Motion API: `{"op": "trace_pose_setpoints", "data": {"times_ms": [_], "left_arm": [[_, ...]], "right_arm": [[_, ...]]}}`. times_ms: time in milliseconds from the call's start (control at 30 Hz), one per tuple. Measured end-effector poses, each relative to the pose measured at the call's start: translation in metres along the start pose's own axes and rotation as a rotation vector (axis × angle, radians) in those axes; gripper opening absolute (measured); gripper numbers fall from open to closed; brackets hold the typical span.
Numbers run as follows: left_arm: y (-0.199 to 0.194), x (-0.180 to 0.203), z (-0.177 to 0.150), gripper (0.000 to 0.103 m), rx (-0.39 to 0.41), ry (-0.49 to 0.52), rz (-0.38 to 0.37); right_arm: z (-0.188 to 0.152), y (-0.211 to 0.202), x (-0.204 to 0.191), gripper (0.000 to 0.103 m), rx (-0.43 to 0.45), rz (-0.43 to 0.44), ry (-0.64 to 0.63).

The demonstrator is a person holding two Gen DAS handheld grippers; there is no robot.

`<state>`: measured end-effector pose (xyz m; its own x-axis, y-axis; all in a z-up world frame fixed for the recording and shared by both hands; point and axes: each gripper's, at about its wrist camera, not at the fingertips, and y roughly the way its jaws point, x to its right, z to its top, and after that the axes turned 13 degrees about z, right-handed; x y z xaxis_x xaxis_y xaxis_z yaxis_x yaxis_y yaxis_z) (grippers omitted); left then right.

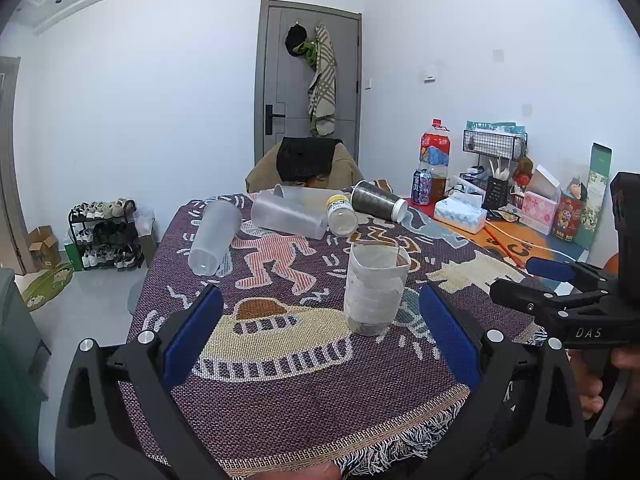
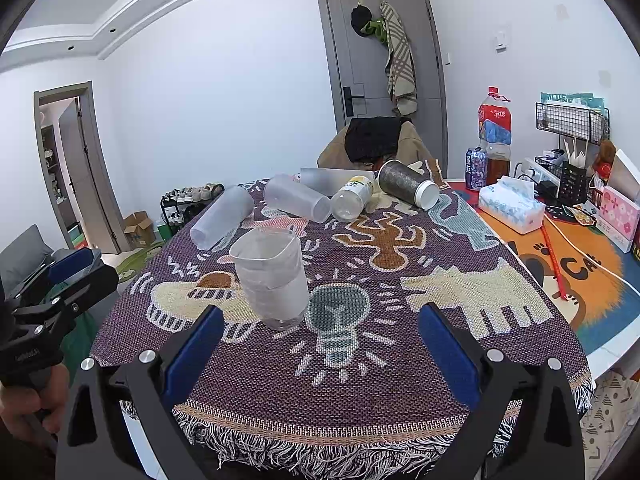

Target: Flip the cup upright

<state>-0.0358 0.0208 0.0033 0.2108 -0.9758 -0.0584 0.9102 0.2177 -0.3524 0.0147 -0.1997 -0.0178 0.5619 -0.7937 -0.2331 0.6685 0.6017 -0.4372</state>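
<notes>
A clear plastic cup with a white paper band (image 1: 374, 288) stands upright on the patterned cloth; it also shows in the right wrist view (image 2: 272, 278). Several cups lie on their sides farther back: a frosted cup (image 1: 212, 238) (image 2: 222, 218), another frosted one (image 1: 290, 216) (image 2: 298, 198), a small yellow-labelled jar (image 1: 342, 216) (image 2: 352, 198) and a dark glittery cup (image 1: 378, 201) (image 2: 408, 187). My left gripper (image 1: 320, 336) is open and empty, short of the upright cup. My right gripper (image 2: 320, 344) is open and empty, just right of that cup.
A patterned woven cloth (image 1: 320, 380) covers the table, its fringe at the near edge. On the right stand a tissue pack (image 2: 512, 204), a drink bottle (image 2: 494, 132), a can (image 2: 476, 168) and boxes. A chair with clothes (image 2: 376, 142) sits behind the table.
</notes>
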Motion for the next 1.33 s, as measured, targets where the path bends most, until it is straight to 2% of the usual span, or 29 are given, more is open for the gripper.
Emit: {"op": "trace_pose_setpoints", "data": {"times_ms": [1333], "left_arm": [[0.0071, -0.0005, -0.0078, 0.098, -0.026, -0.013, -0.017]], "right_arm": [[-0.0034, 0.0068, 0.0025, 0.095, -0.017, -0.008, 0.004]]}}
